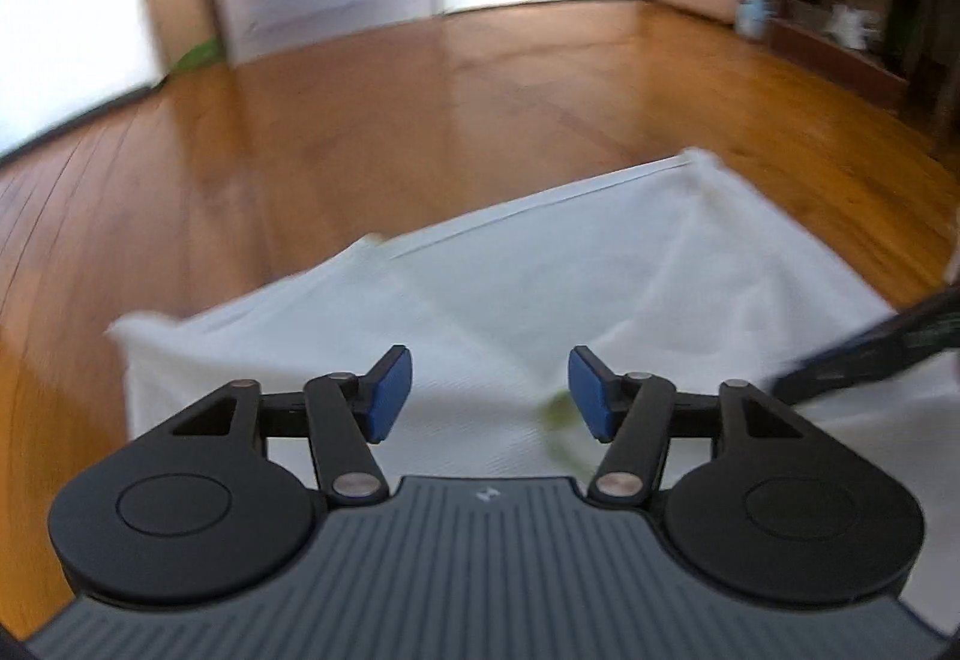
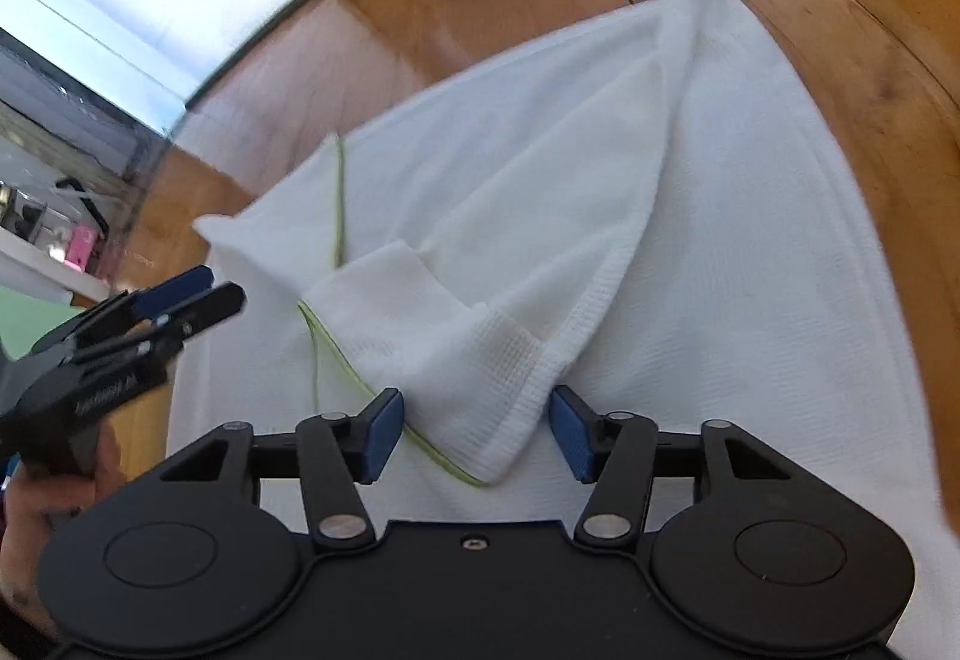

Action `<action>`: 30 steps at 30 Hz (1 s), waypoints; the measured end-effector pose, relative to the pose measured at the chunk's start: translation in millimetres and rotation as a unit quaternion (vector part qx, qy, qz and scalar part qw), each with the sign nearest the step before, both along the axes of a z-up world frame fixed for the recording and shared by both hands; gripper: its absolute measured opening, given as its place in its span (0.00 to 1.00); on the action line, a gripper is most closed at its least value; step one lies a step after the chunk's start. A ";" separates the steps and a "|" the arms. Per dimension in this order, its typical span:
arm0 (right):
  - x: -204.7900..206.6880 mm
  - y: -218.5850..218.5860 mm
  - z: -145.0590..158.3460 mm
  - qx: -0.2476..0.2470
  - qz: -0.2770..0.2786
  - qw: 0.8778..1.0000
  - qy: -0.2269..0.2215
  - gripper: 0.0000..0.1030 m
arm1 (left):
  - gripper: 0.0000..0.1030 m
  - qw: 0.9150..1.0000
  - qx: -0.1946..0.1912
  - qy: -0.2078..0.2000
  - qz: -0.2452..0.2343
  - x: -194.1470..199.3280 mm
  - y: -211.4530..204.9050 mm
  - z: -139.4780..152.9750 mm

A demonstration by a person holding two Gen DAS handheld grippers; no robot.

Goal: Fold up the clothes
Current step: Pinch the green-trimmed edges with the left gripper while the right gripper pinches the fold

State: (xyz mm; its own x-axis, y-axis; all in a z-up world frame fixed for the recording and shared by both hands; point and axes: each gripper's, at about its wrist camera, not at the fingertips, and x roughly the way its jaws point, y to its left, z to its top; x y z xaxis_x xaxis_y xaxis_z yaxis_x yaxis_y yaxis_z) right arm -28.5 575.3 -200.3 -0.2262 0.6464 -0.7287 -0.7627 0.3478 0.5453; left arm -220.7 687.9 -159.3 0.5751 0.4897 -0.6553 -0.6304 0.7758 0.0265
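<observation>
1. Nearest my right gripper (image 2: 474, 435), the jaws stood apart with nothing pinched. A ribbed, hemmed corner of the white garment (image 2: 690, 216) lay between the 2 blue pads, touching neither as far as I could see.

2. My left gripper (image 1: 489, 396) also had its jaws spread wide and empty, hovering over the near part of the cloth. In the right wrist view I saw that same gripper at the garment's left edge, with the person's hand (image 2: 42, 504) under its handle.

3. The garment lay on the wooden floor (image 1: 420, 120). Part of it was doubled over: a flap with a thin green line (image 2: 339, 198) along its edge sat on top of the lower layer, and a long ridge ran from the near corner toward the far corner.

4. I judged the folding partly done at most. 1 layer lay over another, but the edges did not line up and the cloth was rumpled, so it was no tidy packet.

5. This could have been a fold being laid down or a piece being spread for folding; I could not tell which.

6. Farther off, the garment's far hem (image 1: 540, 204) ran straight across the boards, and beyond it I saw only bare floor.
</observation>
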 end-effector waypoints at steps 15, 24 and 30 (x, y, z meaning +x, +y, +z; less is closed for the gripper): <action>21.8 11.3 52.8 0.140 0.029 0.988 -0.052 0.12 | 0.03 0.995 0.028 0.096 0.020 88.1 4.5 -33.6; 107.5 16.5 36.4 0.056 -0.080 0.979 -0.177 0.25 | 0.06 0.963 -0.222 -0.083 0.130 27.4 79.9 -47.5; 119.6 70.6 16.4 0.023 -0.048 0.981 -0.187 0.41 | 0.06 0.871 -0.386 -0.226 0.201 -14.9 114.5 -86.2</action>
State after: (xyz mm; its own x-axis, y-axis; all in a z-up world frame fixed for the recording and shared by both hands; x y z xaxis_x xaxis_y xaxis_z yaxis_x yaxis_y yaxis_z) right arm 91.1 645.9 -183.9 0.1145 0.6864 -0.7182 -0.8771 0.4093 0.2514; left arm -235.5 802.4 -245.5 0.7440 0.2246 -0.6293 -0.6656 0.1663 -0.7276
